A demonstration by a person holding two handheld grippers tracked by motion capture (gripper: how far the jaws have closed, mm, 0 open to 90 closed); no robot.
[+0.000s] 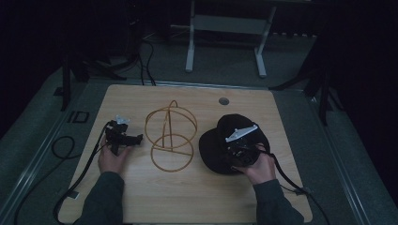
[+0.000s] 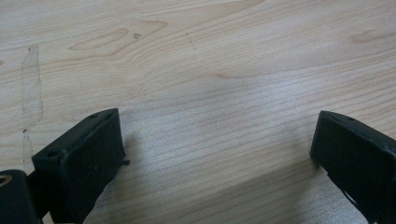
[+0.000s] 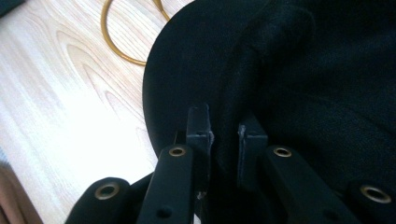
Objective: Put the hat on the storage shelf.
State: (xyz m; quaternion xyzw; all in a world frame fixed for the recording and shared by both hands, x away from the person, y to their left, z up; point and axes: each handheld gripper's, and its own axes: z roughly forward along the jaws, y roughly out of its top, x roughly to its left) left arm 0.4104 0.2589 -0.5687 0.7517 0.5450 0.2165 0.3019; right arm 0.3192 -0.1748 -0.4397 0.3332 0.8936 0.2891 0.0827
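A black cap lies on the wooden surface at about 4 o'clock. The right hand-held gripper pinches a fold of it where the brim meets the crown, likely to lift it. At 9 o'clock from the cap stands a gold wire hat stand, perhaps for the cap. The left hand-held gripper rests spread wide and empty, likely waiting.

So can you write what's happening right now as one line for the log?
left gripper: open, over bare table | right gripper: shut on black cap | wire stand: upright, between the grippers, untouched
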